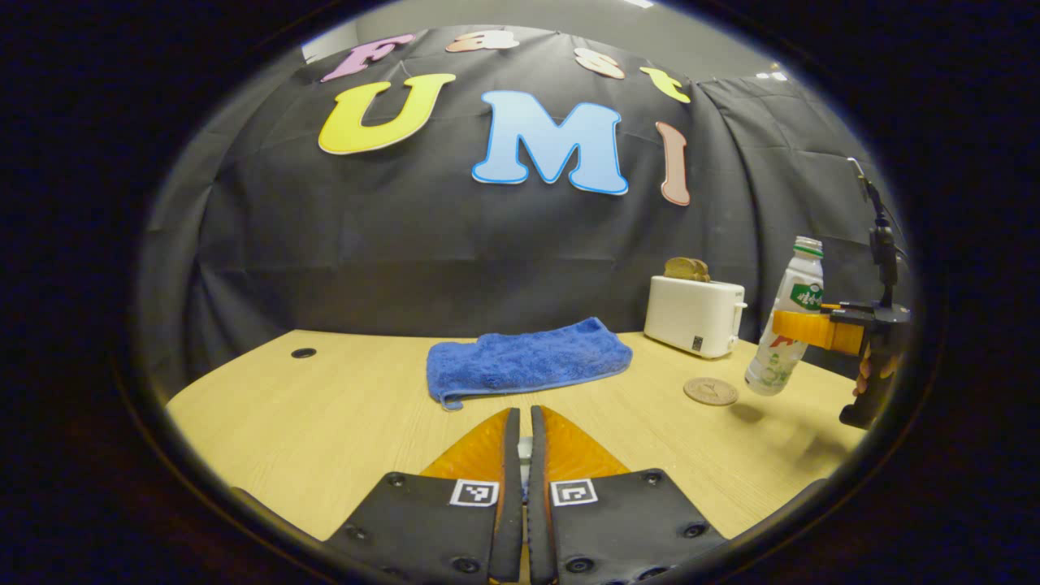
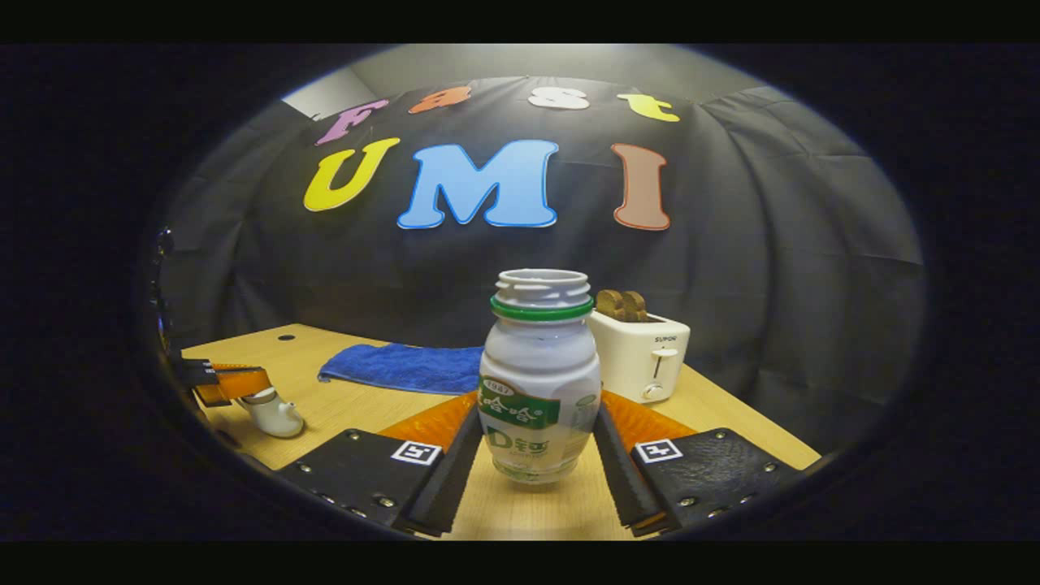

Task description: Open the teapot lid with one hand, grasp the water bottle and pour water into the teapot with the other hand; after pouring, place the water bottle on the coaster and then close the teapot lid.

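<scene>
Right fingers [image 2: 536, 455] clamped on bottle [image 2: 539, 382], upright, off the bench [image 1: 325, 406], just right of coaster [image 1: 710, 391]. Left fingers [image 1: 521, 439] together; can't tell if gripping anything. Teapot [image 2: 272, 413] far left of coaster.

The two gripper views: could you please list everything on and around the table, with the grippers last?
Water bottle: one, white with green neck ring, uncapped, held above the table.
Coaster: one, brown, round, on the table beside the bottle.
Teapot: one, white, left table edge.
Towel: one, blue, folded, mid-table.
Toaster: one, white, toast inside, near the wall.
Table: one, light wood.
Right gripper: shut on the water bottle.
Left gripper: fingers nearly together; at the teapot.
</scene>
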The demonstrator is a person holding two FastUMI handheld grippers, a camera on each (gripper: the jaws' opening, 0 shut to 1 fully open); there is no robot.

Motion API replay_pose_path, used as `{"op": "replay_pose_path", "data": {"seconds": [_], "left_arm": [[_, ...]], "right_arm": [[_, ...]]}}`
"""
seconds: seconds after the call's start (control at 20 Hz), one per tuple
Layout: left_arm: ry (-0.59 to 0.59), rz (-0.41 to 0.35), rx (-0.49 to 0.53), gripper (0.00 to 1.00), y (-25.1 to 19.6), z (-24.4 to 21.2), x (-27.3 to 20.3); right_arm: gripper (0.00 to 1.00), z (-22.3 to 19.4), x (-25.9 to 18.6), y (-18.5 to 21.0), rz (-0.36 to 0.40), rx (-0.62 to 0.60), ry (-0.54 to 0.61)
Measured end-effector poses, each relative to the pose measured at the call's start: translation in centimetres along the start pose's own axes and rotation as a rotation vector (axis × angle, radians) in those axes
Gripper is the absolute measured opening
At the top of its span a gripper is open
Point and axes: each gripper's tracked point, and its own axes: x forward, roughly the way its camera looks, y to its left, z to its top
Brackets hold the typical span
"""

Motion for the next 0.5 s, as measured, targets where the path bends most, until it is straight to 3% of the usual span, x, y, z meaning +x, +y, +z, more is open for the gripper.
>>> {"op": "replay_pose_path", "data": {"seconds": [0.1,0.15,0.2,0.35,0.4,0.5], "left_arm": [[-0.004,-0.001,0.016,0.13,-0.1,-0.2,-0.2],[0.002,-0.006,0.024,0.18,-0.1,-0.3,-0.2],[-0.011,-0.015,0.030,0.22,-0.2,-0.2,-0.3],[-0.079,-0.031,0.011,0.39,-0.1,2.0,-1.6],[-0.102,-0.053,-0.007,0.53,-0.5,2.6,-2.1],[-0.153,-0.083,-0.051,0.61,-0.5,4.2,-3.2]], "right_arm": [[0.72,-0.1,0.1,0.3,0.006,-0.016,0.002],[0.87,-0.2,0.2,0.4,0.009,-0.022,0.003],[0.72,-0.3,0.4,0.7,0.021,-0.016,0.009],[0.71,-0.3,0.8,1.0,0.036,0.002,0.023],[0.72,-0.4,1.2,1.0,0.041,0.014,0.032],[0.72,-0.6,1.9,1.1,0.054,0.042,0.056]]}}
